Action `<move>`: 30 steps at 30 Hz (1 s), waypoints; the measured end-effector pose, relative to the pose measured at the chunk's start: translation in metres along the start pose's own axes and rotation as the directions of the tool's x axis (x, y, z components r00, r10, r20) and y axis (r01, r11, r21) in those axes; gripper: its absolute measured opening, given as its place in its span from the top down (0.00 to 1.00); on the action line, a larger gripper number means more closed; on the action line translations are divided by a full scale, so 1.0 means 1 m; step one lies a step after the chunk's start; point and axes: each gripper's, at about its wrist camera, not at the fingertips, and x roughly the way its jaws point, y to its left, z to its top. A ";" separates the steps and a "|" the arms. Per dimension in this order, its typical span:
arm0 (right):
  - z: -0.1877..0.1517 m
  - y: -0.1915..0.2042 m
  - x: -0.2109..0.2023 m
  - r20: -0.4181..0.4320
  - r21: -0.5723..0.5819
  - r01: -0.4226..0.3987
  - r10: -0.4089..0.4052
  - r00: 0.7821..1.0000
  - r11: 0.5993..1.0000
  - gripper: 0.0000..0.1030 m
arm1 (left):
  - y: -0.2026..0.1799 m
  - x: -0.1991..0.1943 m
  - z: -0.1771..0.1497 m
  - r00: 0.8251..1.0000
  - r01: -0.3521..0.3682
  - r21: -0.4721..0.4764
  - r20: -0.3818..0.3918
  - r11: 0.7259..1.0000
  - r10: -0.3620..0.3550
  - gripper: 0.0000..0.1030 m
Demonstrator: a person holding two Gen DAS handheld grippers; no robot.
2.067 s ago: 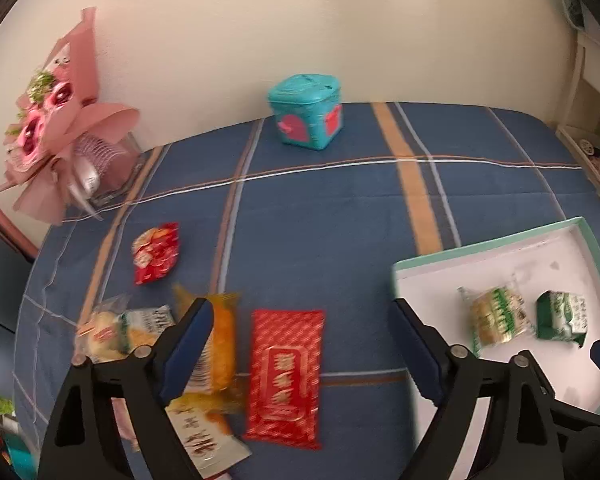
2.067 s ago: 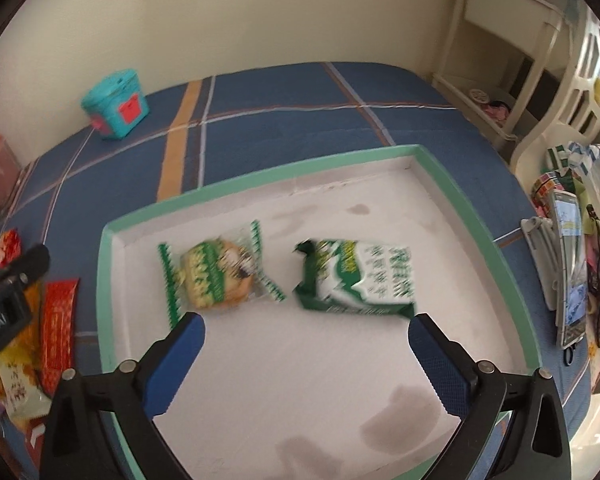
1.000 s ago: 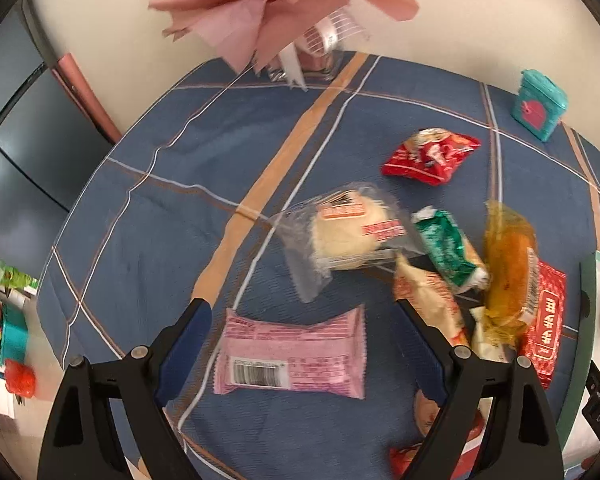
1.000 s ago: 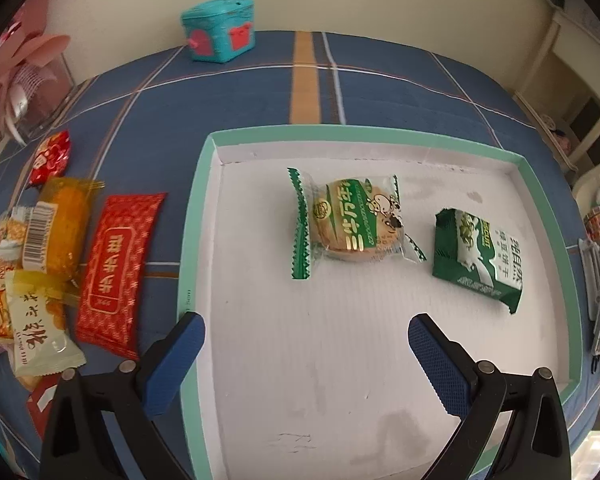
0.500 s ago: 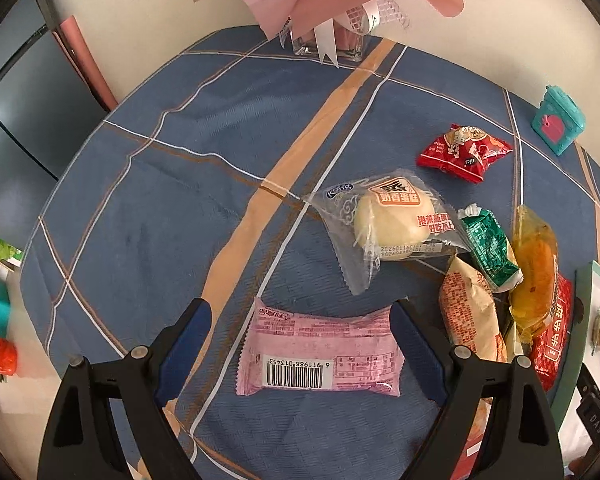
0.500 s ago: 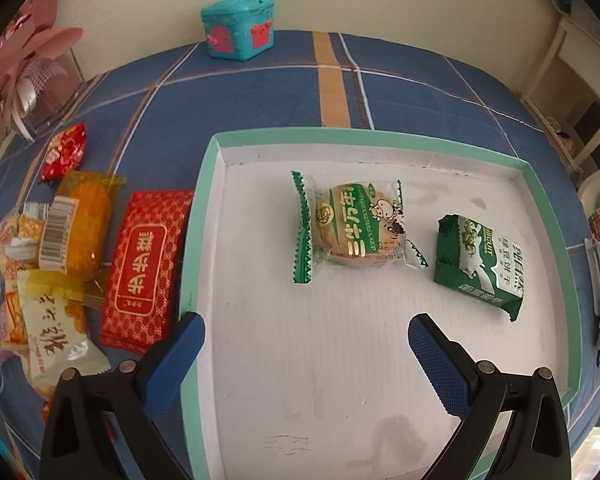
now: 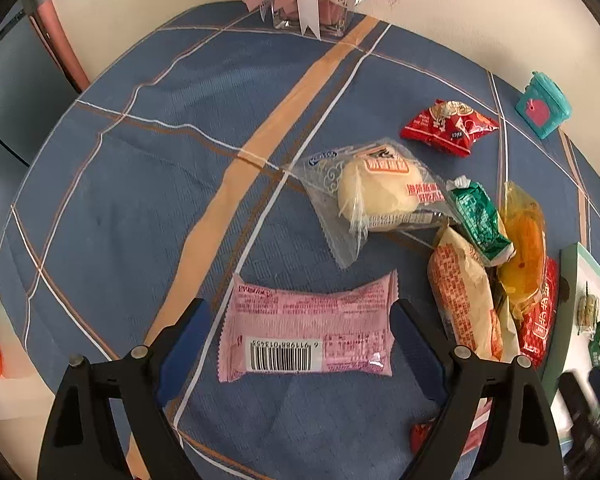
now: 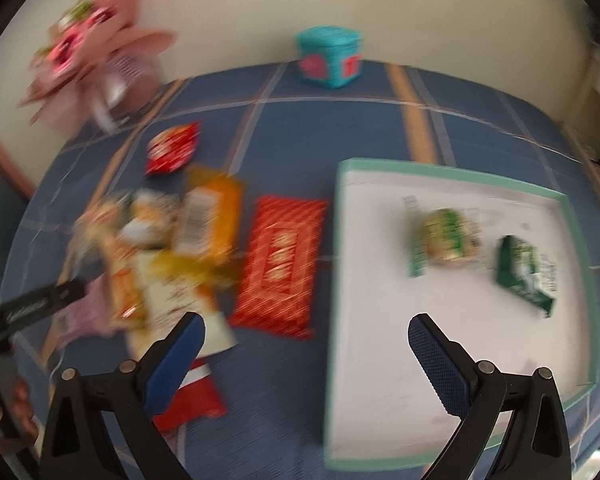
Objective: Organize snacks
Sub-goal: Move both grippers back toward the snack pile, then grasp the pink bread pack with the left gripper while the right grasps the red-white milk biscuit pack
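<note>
Two grippers: both jaws standing spread, pinching nothing.
Left gripper (image 7: pixel 298 326): straddling pink packet (image 7: pixel 308 330).
Right gripper (image 8: pixel 306 344): hovering, tray (image 8: pixel 452 170) edge between jaws.

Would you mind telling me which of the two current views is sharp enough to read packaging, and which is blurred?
Left wrist view: sharp; the barcode on the pink packet reads clearly, with fisheye bending toward the edges. Right wrist view: motion-blurred throughout the scene; the red packet and the tray are smeared, print unreadable, while its own blue fingers stay crisp.
</note>
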 end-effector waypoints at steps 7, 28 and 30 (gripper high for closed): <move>-0.022 0.043 0.020 -0.121 -0.063 -0.119 0.111 0.986 0.991 0.00 | 0.007 0.002 -0.001 1.000 0.015 0.000 -0.024 1.000 -0.015 0.12; -0.063 0.079 0.055 -0.250 -0.204 -0.083 0.029 0.968 0.975 0.00 | 0.003 0.031 0.010 0.993 0.055 0.018 -0.109 0.998 -0.053 0.12; -0.065 0.077 0.056 -0.253 -0.198 -0.083 0.031 0.967 0.977 0.00 | 0.003 0.032 0.012 0.993 0.051 0.019 -0.109 0.999 -0.049 0.12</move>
